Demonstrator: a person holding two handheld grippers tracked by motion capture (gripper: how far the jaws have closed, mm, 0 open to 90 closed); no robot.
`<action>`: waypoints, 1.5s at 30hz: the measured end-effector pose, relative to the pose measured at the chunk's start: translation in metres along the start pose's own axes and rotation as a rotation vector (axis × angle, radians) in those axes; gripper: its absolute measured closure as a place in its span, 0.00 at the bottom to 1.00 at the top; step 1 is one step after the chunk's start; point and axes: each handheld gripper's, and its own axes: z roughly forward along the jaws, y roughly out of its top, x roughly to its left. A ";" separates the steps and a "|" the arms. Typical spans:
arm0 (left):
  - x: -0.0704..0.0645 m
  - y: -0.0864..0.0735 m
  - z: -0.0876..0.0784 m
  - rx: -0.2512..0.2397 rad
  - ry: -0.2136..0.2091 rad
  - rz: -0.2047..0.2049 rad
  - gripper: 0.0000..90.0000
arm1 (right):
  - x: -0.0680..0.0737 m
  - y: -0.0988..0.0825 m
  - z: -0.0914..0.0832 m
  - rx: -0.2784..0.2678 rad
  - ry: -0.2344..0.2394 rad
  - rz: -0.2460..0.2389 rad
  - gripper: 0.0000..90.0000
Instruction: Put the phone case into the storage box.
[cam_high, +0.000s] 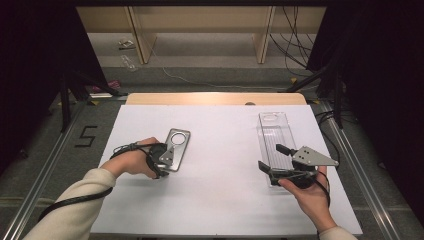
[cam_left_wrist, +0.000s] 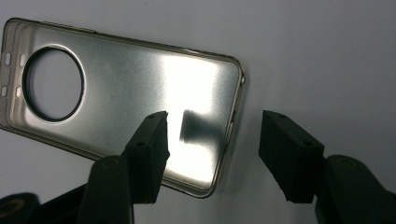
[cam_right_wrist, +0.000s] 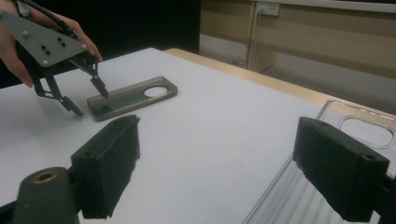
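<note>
Cream long sleeves cover both forearms. The left tongs (cam_high: 172, 156) and right tongs (cam_high: 272, 159) have black bodies with blocky black jaw pads, and black cables trail from them. A grey triangular plate with small dark screw holes tops each.

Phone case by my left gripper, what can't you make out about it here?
- High view: the case's near end, covered by the left gripper.
- Left gripper view: its left end, cut by the frame edge.
- Right gripper view: whether a jaw touches it, too small.

Phone case (cam_left_wrist: 140, 93) corner under jaw.
</note>
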 end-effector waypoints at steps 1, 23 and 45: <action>0.000 0.000 0.000 0.000 0.001 0.015 0.47 | 0.000 0.000 0.000 0.000 0.000 0.000 0.18; 0.001 0.007 0.001 0.063 -0.029 0.119 0.62 | 0.000 -0.001 0.001 0.000 0.002 0.005 0.18; 0.001 0.011 0.003 0.107 -0.043 0.157 0.75 | 0.000 -0.001 0.002 0.003 0.004 0.007 0.18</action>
